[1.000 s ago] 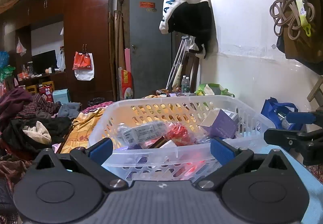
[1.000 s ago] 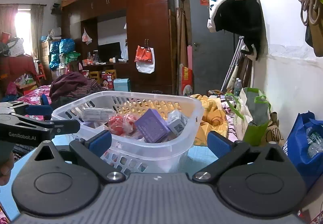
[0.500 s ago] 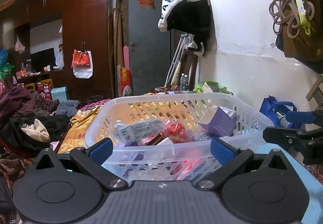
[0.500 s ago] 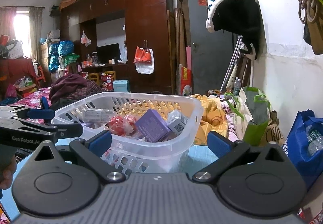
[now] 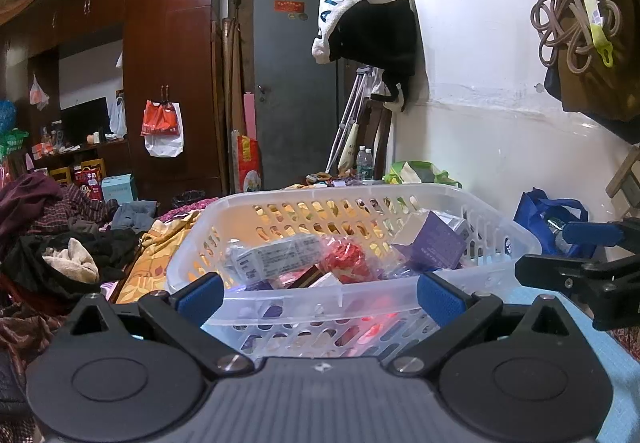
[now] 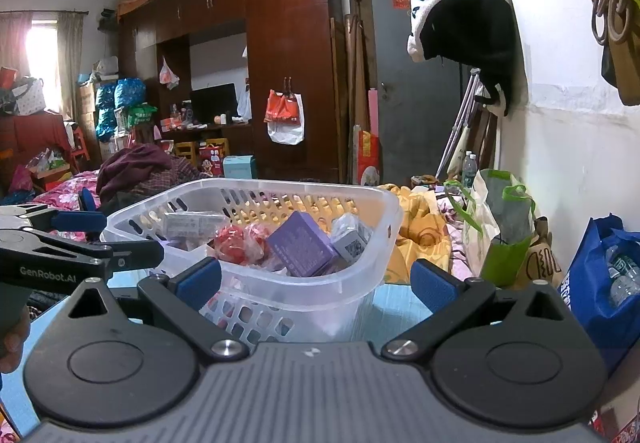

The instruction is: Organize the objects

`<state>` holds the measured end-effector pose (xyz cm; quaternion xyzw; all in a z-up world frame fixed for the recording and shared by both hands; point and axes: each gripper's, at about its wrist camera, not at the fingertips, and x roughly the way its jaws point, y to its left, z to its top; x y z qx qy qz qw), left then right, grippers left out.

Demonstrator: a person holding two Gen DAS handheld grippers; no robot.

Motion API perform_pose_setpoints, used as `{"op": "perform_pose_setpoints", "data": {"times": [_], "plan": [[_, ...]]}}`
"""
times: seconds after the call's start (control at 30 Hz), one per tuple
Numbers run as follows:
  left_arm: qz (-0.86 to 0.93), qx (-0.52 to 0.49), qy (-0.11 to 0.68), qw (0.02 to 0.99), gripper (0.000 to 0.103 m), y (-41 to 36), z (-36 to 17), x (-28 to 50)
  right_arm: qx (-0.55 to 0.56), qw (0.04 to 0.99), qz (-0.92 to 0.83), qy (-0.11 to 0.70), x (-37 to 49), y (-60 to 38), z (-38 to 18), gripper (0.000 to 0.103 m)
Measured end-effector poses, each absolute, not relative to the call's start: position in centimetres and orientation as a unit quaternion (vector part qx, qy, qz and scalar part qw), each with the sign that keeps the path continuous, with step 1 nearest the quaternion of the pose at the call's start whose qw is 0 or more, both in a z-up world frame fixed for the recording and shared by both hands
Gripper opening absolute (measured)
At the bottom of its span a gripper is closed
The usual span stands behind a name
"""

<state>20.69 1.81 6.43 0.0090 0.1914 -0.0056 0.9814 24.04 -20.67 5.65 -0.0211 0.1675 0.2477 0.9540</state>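
A white slotted plastic basket (image 5: pixel 340 295) stands on a light blue surface (image 6: pixel 396 307). It holds a purple box (image 5: pixel 432 247), a red wrapped item (image 5: pixel 344 259), a white labelled packet (image 5: pixel 276 255) and other small packs. My left gripper (image 5: pixel 320 295) is open and empty, its blue pads level with the basket's near rim. My right gripper (image 6: pixel 316 283) is open and empty, just short of the basket (image 6: pixel 280 283), which also shows the purple box (image 6: pixel 300 243). Each gripper appears at the edge of the other's view.
A white wall with hanging bags (image 5: pixel 580 43) runs along the right. A blue bag (image 6: pixel 604 283) and a green-handled bag (image 6: pixel 500 227) stand to the right. Clothes heaps (image 5: pixel 60 243) and a yellow blanket (image 5: pixel 156 255) lie left and behind. A wardrobe (image 6: pixel 288 83) stands at the back.
Both grippers have barely shifted; the basket looks slightly lower and nearer in the left wrist view. Both stay open and empty.
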Motion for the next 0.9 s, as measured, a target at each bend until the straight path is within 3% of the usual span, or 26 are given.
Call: {"op": "perform_pose_setpoints", "data": {"times": [0.9], "plan": [[-0.007, 0.01, 0.195, 0.981, 0.103, 1.17, 6.09, 20.76, -0.016, 0.953, 0.246, 0.175, 24.52, -20.89, 4.92, 0.103]]}}
